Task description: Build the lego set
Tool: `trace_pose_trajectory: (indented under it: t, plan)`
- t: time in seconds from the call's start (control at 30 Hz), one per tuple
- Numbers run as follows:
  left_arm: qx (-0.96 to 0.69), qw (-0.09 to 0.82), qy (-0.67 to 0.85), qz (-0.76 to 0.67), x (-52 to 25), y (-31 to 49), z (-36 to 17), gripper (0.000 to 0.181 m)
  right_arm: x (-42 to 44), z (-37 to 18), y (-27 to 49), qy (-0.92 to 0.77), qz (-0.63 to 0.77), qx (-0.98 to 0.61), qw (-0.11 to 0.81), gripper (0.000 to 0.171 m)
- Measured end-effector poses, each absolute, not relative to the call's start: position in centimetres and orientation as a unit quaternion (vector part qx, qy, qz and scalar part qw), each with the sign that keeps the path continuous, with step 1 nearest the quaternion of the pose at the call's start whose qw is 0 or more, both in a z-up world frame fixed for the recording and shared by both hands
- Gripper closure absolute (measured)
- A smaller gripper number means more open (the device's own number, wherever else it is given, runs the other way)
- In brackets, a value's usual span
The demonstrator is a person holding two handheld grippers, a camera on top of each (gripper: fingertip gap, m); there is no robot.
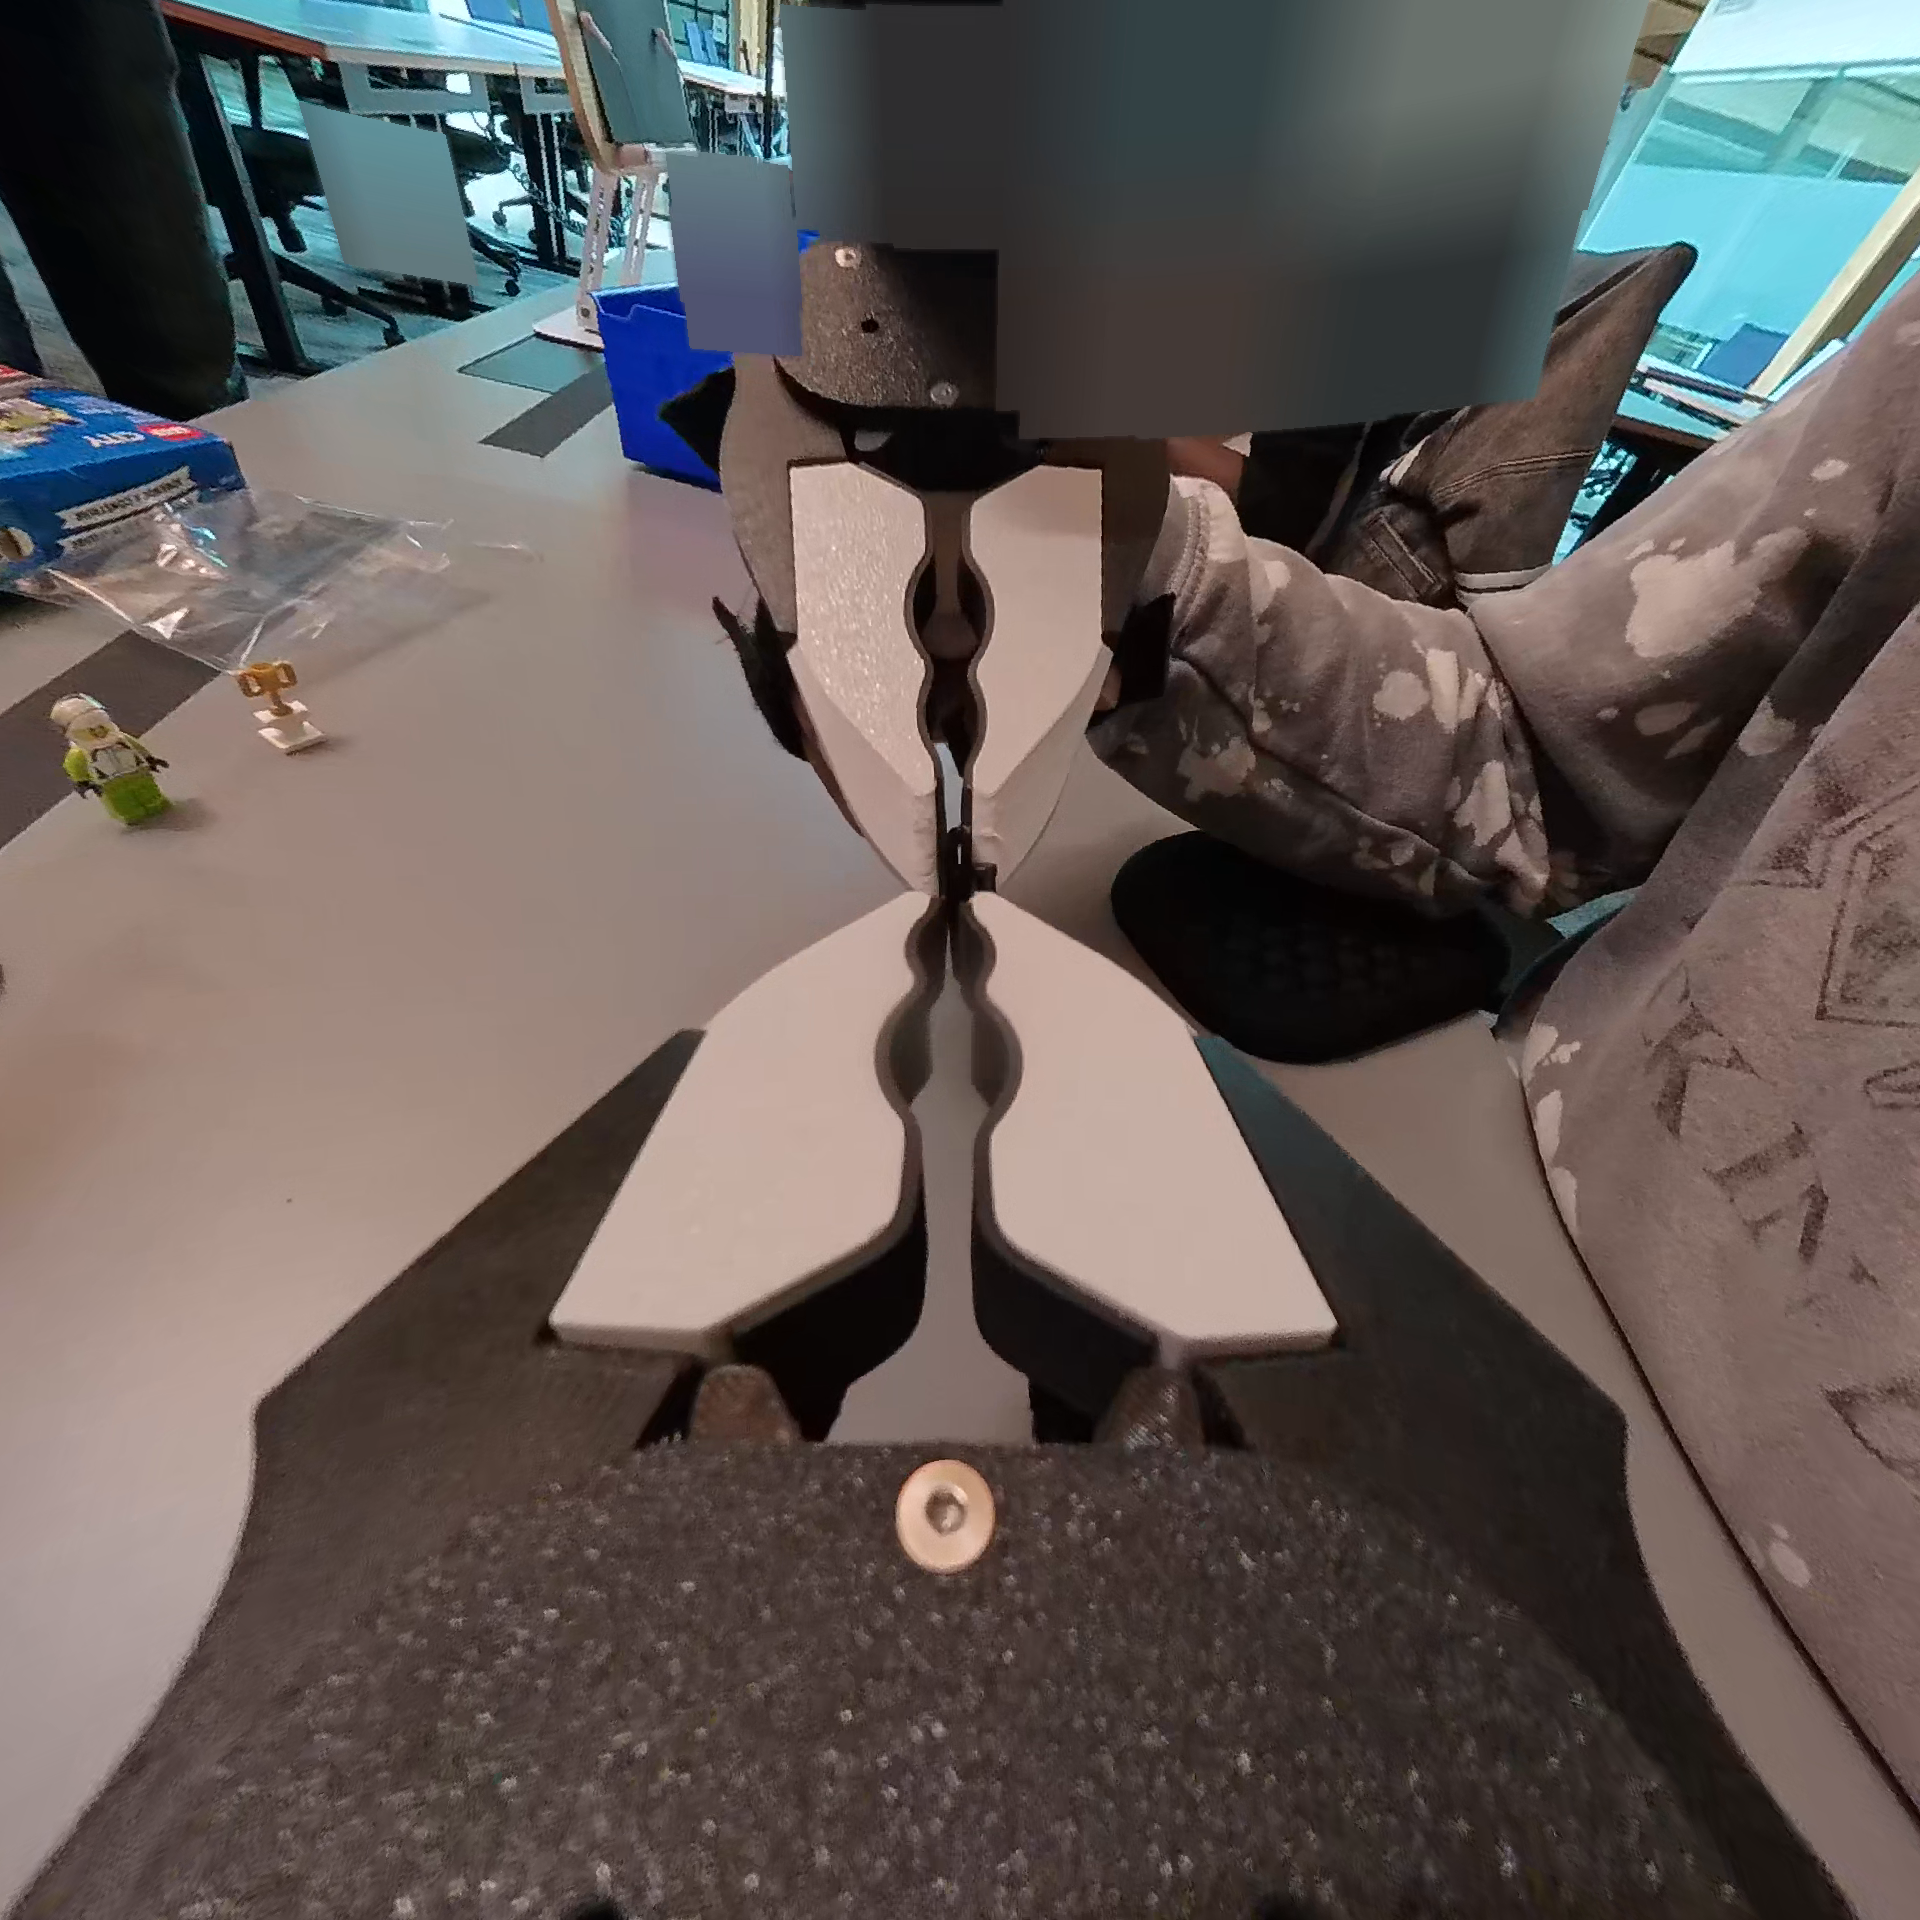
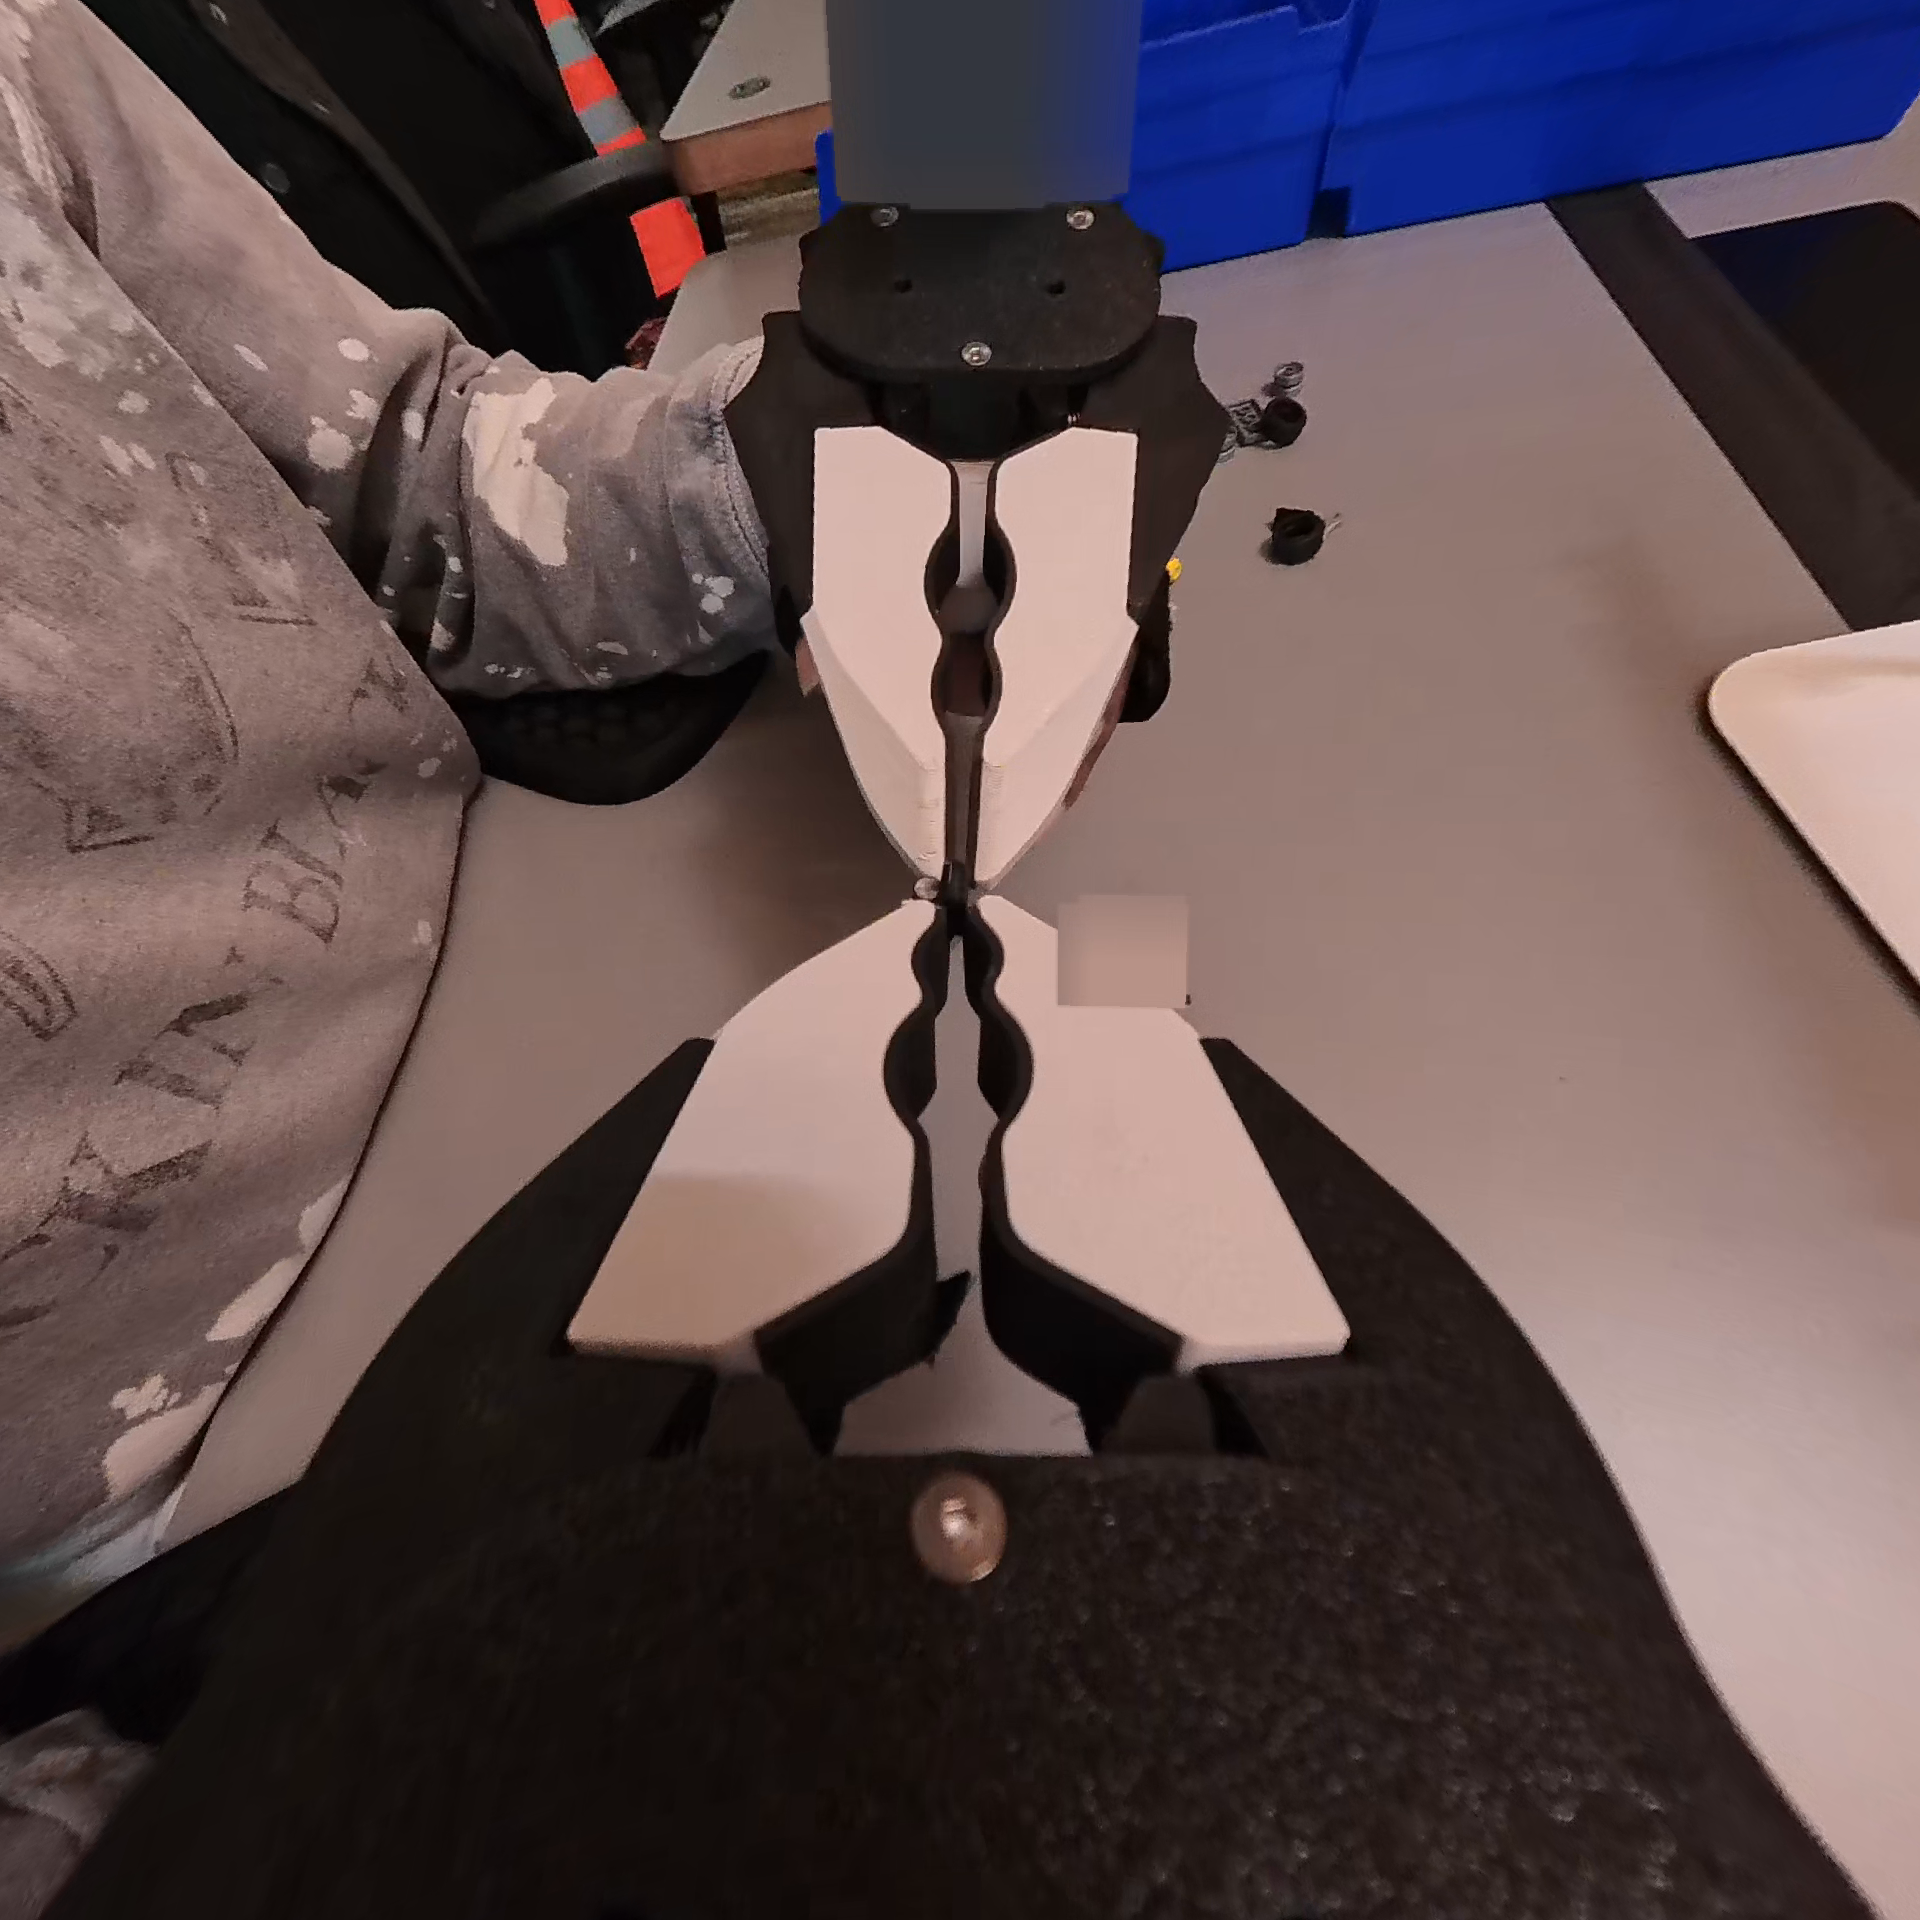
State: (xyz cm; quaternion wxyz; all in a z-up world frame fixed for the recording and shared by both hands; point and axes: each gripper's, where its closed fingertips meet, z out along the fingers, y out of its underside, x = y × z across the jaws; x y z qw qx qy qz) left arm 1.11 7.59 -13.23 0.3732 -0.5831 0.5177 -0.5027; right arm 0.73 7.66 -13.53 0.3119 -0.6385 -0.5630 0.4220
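Left wrist view puts your left tool (image 1: 948, 904) tip to tip with your right tool (image 1: 958, 847), both held just above the grey bench (image 1: 499, 1018). Each tool is closed down to a thin slit, and a small dark lego part (image 1: 956, 831) is pinched where the four white tips meet; it is too small to tell its shape. From the right wrist view the same meeting shows: your right tool (image 2: 948, 912) near the camera, your left tool (image 2: 961, 868) facing it, and the part (image 2: 954, 883) as a thin dark sliver with a pale stud at its left side, clamped between them. Whether one tool alone carries it or both share it cannot be told. Your grey spattered sleeve (image 1: 1382, 717) runs in behind the far tool, over a black mesh pad (image 1: 1309, 956) at the bench edge. Farther left on the bench stand a lime-green minifigure (image 1: 109, 758) and a gold trophy (image 1: 278, 707) on a white plate, well apart from the tools, with a clear bag (image 1: 281, 566) and a blue box (image 1: 99, 468) behind them. A blue bin (image 1: 665, 384) sits beyond the far tool. In the right wrist view, small black wheels (image 2: 1294, 535) lie on the bench to the right, a cream tray (image 2: 1829, 769) at the right edge, and blue bins (image 2: 1558, 104) at the back.
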Motion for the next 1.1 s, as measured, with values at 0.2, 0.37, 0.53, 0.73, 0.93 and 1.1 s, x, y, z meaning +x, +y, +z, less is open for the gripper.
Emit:
trace_pose_trajectory:
  t: [0.2, 0.37, 0.53, 0.73, 0.93, 1.1]
  plan:
    - [-0.592, 0.371, 0.452, -0.555, 1.3, 8.8, -12.3, 0.181, 0.9, -12.7, 8.8, -0.518, 0.460, -0.642, 0.328, 0.169]
    - [-0.598, 0.361, 0.414, -0.584, 1.3, 9.4, -11.9, 0.181, 1.0, -12.3, 9.3, -0.478, 0.508, -0.641, 0.320, 0.169]
    - [-0.608, 0.365, 0.425, -0.563, 1.3, 9.5, -12.4, 0.180, 1.0, -12.8, 9.4, -0.470, 0.514, -0.650, 0.304, 0.169]
    - [-0.616, 0.339, 0.441, -0.558, 1.1, 8.9, -13.1, 0.172, 0.9, -13.2, 8.7, -0.495, 0.501, -0.644, 0.298, 0.169]
    - [-0.602, 0.293, 0.444, -0.595, 1.0, 7.7, -13.0, 0.179, 0.7, -13.2, 7.9, -0.529, 0.485, -0.624, 0.309, 0.169]
    - [-0.590, 0.304, 0.429, -0.612, 1.1, 7.9, -12.0, 0.180, 0.7, -12.3, 8.2, -0.527, 0.484, -0.613, 0.337, 0.169]
